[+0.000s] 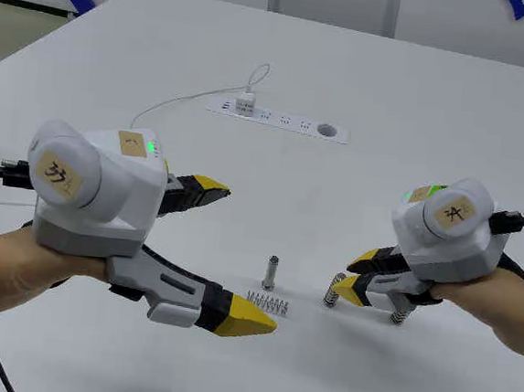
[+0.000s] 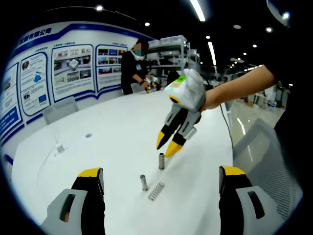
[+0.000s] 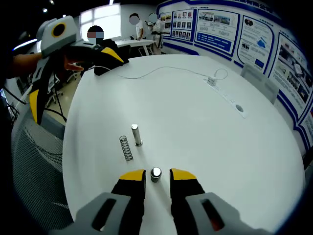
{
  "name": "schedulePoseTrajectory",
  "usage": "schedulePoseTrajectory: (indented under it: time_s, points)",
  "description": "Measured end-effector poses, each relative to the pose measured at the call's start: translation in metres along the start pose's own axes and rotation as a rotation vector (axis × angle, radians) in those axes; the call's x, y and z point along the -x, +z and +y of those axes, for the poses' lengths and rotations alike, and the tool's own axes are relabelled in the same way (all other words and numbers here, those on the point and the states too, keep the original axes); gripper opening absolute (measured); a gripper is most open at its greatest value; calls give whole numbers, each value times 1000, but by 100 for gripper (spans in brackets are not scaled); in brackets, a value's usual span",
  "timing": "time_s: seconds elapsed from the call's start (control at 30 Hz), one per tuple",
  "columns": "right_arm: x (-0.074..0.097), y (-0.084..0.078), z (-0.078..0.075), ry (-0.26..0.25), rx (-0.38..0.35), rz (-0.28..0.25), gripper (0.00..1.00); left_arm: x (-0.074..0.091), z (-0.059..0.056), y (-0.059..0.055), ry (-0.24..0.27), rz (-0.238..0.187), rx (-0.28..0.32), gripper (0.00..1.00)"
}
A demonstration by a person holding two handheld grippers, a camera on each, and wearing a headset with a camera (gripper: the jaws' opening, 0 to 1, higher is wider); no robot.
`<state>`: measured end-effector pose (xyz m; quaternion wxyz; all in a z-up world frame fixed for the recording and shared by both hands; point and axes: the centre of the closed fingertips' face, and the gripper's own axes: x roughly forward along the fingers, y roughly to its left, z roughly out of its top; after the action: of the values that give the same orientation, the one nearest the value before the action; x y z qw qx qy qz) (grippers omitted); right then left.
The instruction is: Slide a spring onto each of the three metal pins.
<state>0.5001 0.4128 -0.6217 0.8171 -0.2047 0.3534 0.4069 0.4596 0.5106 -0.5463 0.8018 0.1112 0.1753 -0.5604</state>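
The right claw [image 3: 157,175] stands narrowly parted around the near pin [image 3: 155,172], probably to steady it. The left claw [image 1: 234,253] gapes wide over the desk [image 1: 390,97], likely ready to pick. Just beyond, a slim coiled steel spring [image 3: 126,147] lies flat beside the upright bare pin [image 3: 135,134].
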Motion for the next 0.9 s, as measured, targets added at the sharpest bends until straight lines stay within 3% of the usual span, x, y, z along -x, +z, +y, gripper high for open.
schedulePoseTrajectory:
  time_s: [0.13,0.3,0.5,0.67,0.9]
  points:
    - [12,16,6,-12,18,-62,20,1,1,-4,0,9,3,100]
    - [10,35,39,49,67,-136,20,3,1,-6,0,5,2,100]
    - [-19,29,61,81,113,-87,20,5,1,-11,-5,19,-2,100]
    - [-42,18,64,70,101,-37,20,10,4,-16,2,-2,43,100]
    - [-62,7,68,82,108,22,20,13,6,-30,9,34,34,99]
